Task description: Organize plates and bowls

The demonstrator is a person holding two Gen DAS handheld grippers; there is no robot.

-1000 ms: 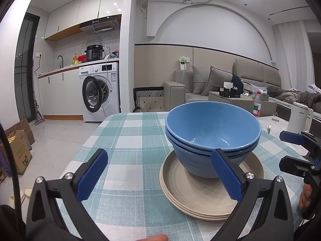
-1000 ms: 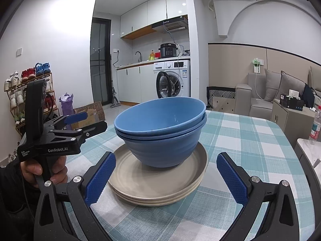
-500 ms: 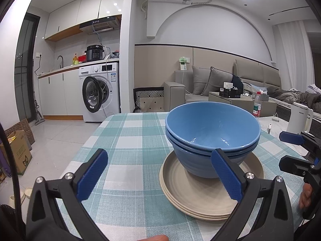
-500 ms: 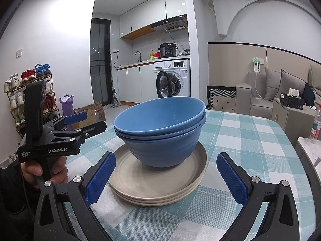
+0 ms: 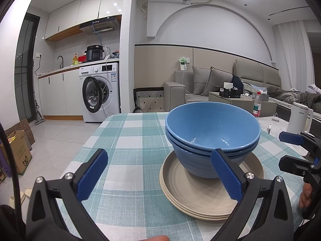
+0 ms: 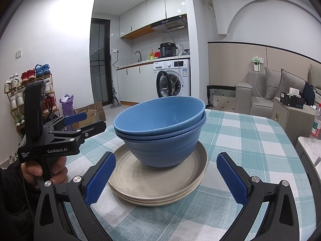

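Note:
Two nested blue bowls (image 5: 212,132) (image 6: 160,128) sit on a stack of beige plates (image 5: 180,186) (image 6: 128,172) on the checked table. My left gripper (image 5: 160,176) is open and empty, a little short of the plates; its right finger overlaps the bowls in the left wrist view. My right gripper (image 6: 166,176) is open and empty too, its blue pads either side of the plate stack's near rim. Each gripper shows in the other's view: the left gripper (image 6: 80,122) at the left, the right gripper (image 5: 293,148) at the far right.
The table (image 5: 130,136) carries a teal and white checked cloth. A white kettle (image 5: 299,118) and a water bottle (image 5: 256,104) stand beyond the table at the right. A washing machine (image 5: 100,92) and a sofa (image 5: 210,84) lie behind. A person's hand (image 6: 40,170) holds the left gripper.

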